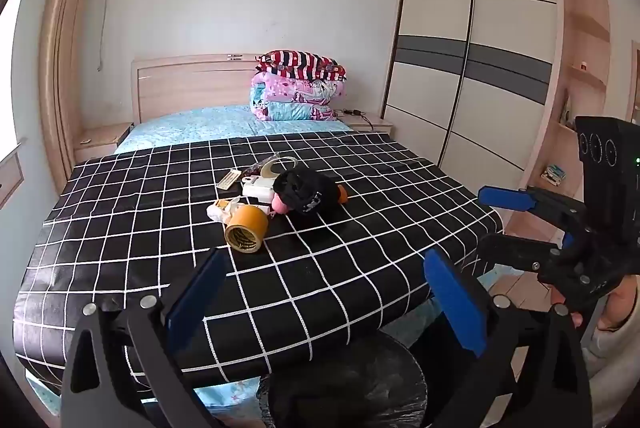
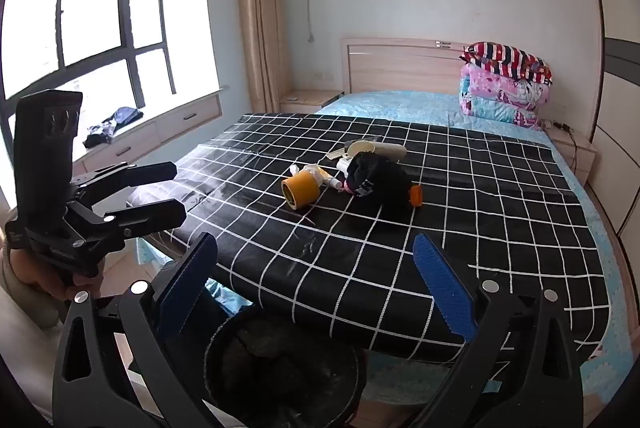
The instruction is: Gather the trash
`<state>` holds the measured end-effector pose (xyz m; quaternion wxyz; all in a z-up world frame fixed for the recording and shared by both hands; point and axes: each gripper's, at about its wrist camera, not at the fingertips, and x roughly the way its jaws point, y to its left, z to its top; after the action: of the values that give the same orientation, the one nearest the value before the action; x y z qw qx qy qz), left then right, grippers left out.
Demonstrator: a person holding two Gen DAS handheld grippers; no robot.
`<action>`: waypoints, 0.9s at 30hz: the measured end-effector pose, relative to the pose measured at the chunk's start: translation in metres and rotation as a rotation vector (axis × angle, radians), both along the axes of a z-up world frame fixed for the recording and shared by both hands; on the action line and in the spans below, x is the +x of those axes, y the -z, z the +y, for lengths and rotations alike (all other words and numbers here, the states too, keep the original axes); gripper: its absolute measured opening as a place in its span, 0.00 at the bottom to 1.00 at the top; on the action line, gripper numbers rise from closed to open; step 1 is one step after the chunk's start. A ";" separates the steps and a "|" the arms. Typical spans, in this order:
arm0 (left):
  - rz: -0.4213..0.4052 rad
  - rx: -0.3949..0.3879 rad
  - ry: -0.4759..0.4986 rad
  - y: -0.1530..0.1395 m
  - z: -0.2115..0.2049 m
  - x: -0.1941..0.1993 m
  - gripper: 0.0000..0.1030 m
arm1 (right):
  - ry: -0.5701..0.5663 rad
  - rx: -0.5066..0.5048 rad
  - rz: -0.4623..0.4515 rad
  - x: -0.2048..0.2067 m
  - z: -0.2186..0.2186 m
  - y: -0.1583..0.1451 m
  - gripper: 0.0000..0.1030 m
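A pile of litter lies mid-bed on the black checked sheet (image 1: 352,268): a yellow tape roll (image 1: 245,228) (image 2: 300,191), crumpled white paper (image 1: 221,211), a white box (image 1: 258,190), a clear tape dispenser (image 1: 276,164), a black cloth lump (image 1: 308,190) (image 2: 380,180) and an orange cap (image 2: 416,196). A black-lined bin (image 1: 344,380) (image 2: 280,360) stands at the bed's foot, under both grippers. My left gripper (image 1: 326,298) (image 2: 176,192) is open and holds nothing, short of the pile. My right gripper (image 2: 316,286) (image 1: 496,224) is open too, with nothing in it.
Folded quilts (image 1: 296,92) sit by the headboard. A sliding wardrobe (image 1: 472,68) runs along the bed's right side. On the left are a window seat with drawers (image 2: 160,124), clothes on it, and a bedside table (image 2: 308,100). A hand holds each gripper.
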<state>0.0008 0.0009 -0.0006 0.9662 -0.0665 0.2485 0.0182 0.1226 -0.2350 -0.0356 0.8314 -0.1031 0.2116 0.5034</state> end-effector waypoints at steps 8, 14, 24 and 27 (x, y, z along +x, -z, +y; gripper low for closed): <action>-0.010 0.004 0.001 -0.001 0.003 0.000 0.93 | 0.001 0.002 -0.009 0.001 0.000 -0.002 0.96; -0.017 0.008 0.000 -0.003 -0.001 -0.001 0.93 | -0.006 -0.007 -0.030 -0.003 0.010 -0.005 0.96; -0.015 0.001 -0.007 -0.003 0.001 -0.001 0.93 | -0.013 -0.002 -0.039 -0.007 0.002 -0.004 0.96; -0.015 -0.001 -0.002 -0.003 0.002 -0.002 0.93 | -0.011 0.001 -0.040 -0.008 0.001 -0.005 0.96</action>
<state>-0.0011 0.0025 0.0026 0.9679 -0.0672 0.2413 0.0183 0.1147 -0.2342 -0.0305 0.8326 -0.1139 0.1938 0.5061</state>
